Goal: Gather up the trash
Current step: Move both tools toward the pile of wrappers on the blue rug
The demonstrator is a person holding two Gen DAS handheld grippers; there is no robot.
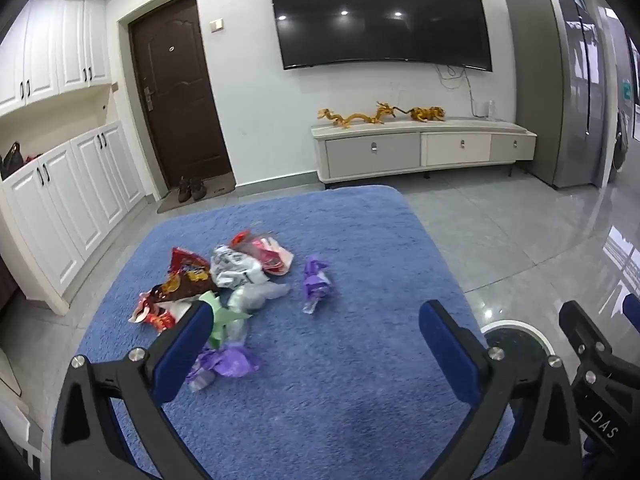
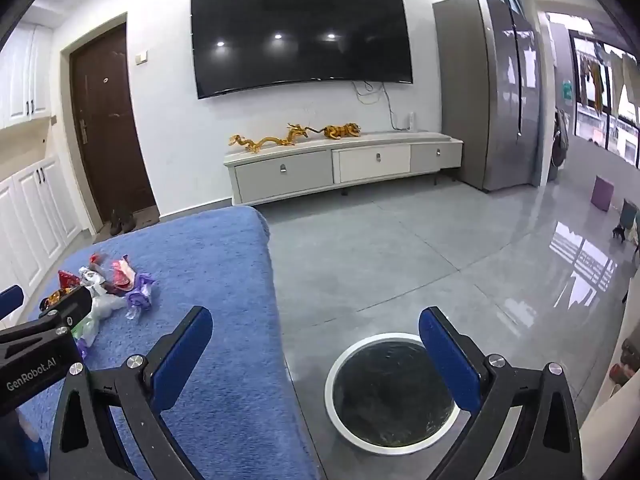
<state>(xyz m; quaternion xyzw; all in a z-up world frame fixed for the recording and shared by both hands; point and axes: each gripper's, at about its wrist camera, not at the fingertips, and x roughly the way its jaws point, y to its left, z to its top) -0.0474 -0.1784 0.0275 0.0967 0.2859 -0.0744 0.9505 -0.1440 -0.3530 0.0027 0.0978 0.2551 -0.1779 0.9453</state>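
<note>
the left gripper (image 1: 314, 326) is hovering over the blue rug (image 1: 340, 360), its jaws spread wide and gripping nothing. the right gripper (image 2: 316, 334) is hanging equally wide and empty, straddling the rug's edge and the bin (image 2: 332, 380) sitting on the floor just beside it. farther on, a pile of wrappers (image 1: 212, 280) is lying on the rug, with one purple wrapper (image 1: 316, 280) lying slightly apart. beyond, a tv (image 1: 380, 12) is hanging above a cabinet (image 1: 420, 148).

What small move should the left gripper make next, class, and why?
Probably the left gripper should ease forward and down onto the purple wrapper. Its fingers stand open and empty, that wrapper lies apart from the pile on the blue cloth, and the bin waits beside it.
</note>
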